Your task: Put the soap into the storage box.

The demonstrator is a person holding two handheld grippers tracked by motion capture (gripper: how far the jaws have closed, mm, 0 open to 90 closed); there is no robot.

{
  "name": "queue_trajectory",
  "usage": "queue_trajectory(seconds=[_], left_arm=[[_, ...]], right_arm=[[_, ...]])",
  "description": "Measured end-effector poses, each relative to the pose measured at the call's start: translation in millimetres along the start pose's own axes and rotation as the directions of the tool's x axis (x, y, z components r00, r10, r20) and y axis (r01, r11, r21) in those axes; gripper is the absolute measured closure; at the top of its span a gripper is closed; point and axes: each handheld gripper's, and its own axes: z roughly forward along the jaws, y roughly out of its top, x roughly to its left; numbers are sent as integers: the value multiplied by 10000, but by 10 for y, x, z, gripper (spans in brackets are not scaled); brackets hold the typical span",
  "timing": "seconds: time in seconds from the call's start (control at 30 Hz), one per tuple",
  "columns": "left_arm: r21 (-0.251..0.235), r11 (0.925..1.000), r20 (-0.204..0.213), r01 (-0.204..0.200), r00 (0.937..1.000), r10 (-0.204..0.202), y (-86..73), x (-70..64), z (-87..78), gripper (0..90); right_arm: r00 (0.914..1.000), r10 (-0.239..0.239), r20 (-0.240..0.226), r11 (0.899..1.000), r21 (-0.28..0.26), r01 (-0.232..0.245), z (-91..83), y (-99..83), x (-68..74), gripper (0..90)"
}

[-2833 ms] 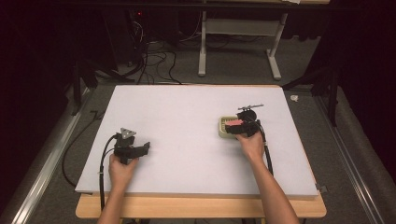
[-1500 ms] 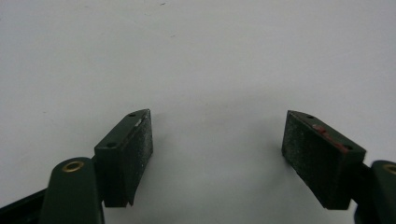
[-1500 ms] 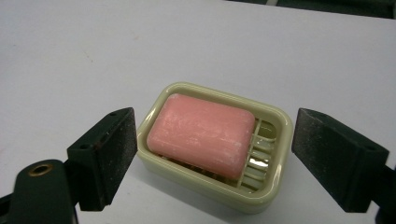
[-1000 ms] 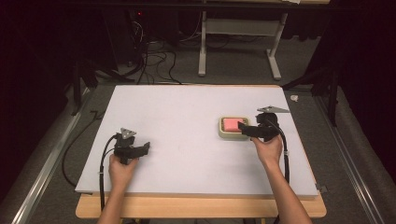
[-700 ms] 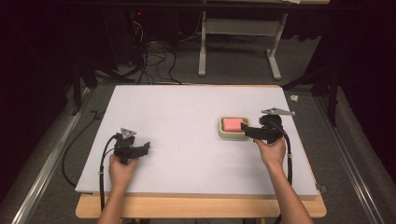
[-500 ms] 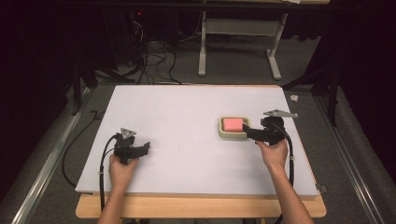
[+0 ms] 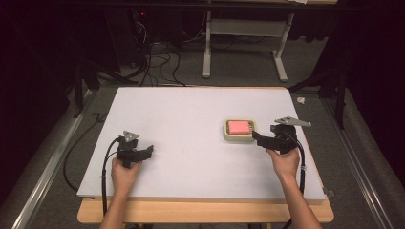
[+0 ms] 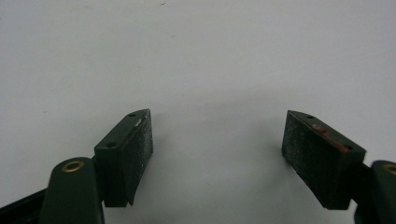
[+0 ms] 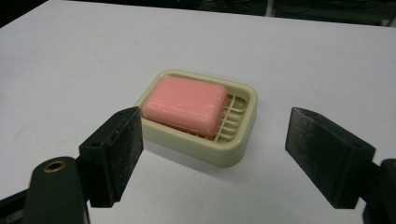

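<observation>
Your right gripper (image 9: 212, 158) faces the soap dish (image 9: 198, 119), centre frame.
Both grippers gape wide, holding nothing; left gripper (image 8: 217, 156) over bare table (image 8: 210, 51). The pink soap (image 9: 186, 105) bears no readable writing.

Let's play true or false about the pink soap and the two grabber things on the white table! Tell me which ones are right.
1. The pink soap lies in a cream soap dish. True.
2. The right gripper is squeezing the soap. False: its fingers are spread wide, short of the dish, touching nothing.
3. The left gripper is open above the bare white table. True.
4. The soap fills the whole dish. False: it sits toward one end, and the slatted floor shows at the other.
5. The dish is in front of the left gripper. False: in the high view it sits beside the right gripper, far from the left one.
</observation>
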Motion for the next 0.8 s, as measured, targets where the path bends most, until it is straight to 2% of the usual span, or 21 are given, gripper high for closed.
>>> queue_trajectory(seconds=[0.47,0.8], left_arm=[[-3,10000,-8,-3,10000,3,0,-1,0,253],[-1,10000,-11,-8,10000,8,0,-2,0,253]], right_arm=[[9999,108,-14,9996,-276,-108,-156,-126,-31,209],[9999,75,-80,9992,-381,-78,-204,-246,-41,217]])
